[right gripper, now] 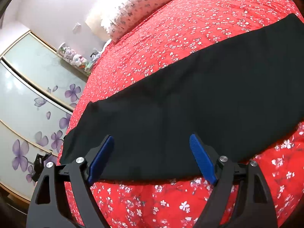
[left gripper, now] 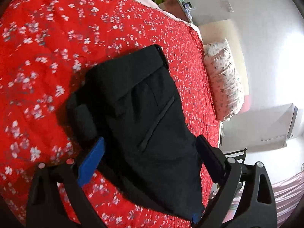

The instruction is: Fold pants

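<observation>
Black pants (left gripper: 144,114) lie flat on the red flowered bedspread (left gripper: 47,57), mid-frame in both views, waistband toward upper centre in the left view. I see my left gripper (left gripper: 150,152) spread wide over them, nothing pinched. Right gripper (right gripper: 152,152) likewise gaping above the leg. Pillow (left gripper: 224,79) at right edge.

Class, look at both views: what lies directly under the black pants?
The black pants lie on a red floral bedspread, which shows all around them. The part of the bedspread beneath the pants is covered and cannot be seen.
</observation>
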Demonstrator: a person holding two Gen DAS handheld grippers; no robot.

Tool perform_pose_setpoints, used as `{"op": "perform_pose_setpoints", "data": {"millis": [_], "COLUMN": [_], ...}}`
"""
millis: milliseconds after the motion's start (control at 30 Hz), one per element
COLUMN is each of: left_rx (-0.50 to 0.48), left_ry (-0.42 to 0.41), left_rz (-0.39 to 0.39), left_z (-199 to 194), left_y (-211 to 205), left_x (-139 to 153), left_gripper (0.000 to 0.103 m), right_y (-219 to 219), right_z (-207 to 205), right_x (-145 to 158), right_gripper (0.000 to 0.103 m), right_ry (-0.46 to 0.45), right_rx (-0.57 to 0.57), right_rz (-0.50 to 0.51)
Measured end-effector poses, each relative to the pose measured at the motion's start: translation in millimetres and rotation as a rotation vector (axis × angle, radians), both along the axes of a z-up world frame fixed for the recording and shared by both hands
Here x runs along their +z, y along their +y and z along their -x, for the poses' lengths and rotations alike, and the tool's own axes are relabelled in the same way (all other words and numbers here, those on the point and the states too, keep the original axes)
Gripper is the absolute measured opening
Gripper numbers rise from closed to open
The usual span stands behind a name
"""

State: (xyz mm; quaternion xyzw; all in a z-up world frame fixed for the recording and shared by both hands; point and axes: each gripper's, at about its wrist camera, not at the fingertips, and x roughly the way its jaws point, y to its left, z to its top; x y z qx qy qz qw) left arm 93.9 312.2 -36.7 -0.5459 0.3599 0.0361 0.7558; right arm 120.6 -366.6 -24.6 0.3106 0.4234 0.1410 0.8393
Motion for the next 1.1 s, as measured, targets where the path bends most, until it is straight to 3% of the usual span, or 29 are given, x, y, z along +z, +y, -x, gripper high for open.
{"op": "perform_pose_setpoints", "data": {"millis": [33,100,200,267,367,533,600,667,733,800,867,900,933,1000,1100], "left_rx": [0.005,0.003,0.008,0.017,0.049,0.045,0.038,0.010,0.012,0.024,0.031,0.039,0.055,0.077,0.033], "left_ry": [-0.009,-0.031,-0.004,0.021,0.015,-0.018,0.005,0.077,0.067,0.019,-0.034,-0.050,-0.054,-0.100,-0.158], "left_rz": [0.009,0.032,-0.043,-0.086,-0.098,-0.217,-0.290,-0.337,-0.327,-0.298,-0.284,-0.305,-0.353,-0.489,-0.607], "left_z": [-1.8,-5.3,-11.1,-10.5,2.8,29.8,29.7,20.4,21.8,29.8,39.7,46.6,51.2,66.8,76.4], "left_y": [0.6,-0.1,-8.8,-10.6,-6.6,-10.4,-12.7,-14.5,-15.4,-14.5,-15.0,-16.2,-19.5,-31.9,-57.7], "left_x": [-0.2,0.3,5.4,5.5,4.0,19.7,16.8,1.1,-7.0,-1.8,5.4,10.8,17.8,36.7,57.0], "left_gripper": [0.094,0.083,0.051,0.008,0.005,0.003,0.003,0.008,0.010,0.022,0.052,0.060,0.077,0.088,0.101], "right_y": [-0.1,0.8,2.2,2.2,2.3,3.4,4.1,6.1,4.9,-10.9,-45.6,-64.4,-85.0,-132.9,-193.9], "right_z": [-0.1,-0.5,0.3,0.0,0.3,2.2,3.3,4.1,7.9,19.0,36.2,44.2,52.4,69.9,88.3], "right_x": [-0.3,-0.7,-1.2,-1.4,-1.4,-0.9,-1.2,-0.3,4.3,16.0,29.7,33.8,36.4,36.0,25.5], "right_gripper": [0.084,0.085,0.086,0.086,0.086,0.086,0.086,0.086,0.086,0.086,0.086,0.086,0.085,0.083,0.078], "right_ry": [0.000,-0.002,-0.008,-0.010,-0.012,-0.012,-0.014,-0.012,-0.010,-0.050,-0.102,-0.115,-0.122,-0.098,-0.033], "right_rx": [0.002,0.002,0.003,0.000,-0.003,-0.004,-0.003,-0.003,-0.017,-0.084,-0.227,-0.298,-0.374,-0.548,-0.742], "right_rz": [0.002,0.007,0.014,0.013,0.008,0.015,0.022,0.031,0.039,0.054,0.061,0.049,0.032,-0.011,-0.120]}}
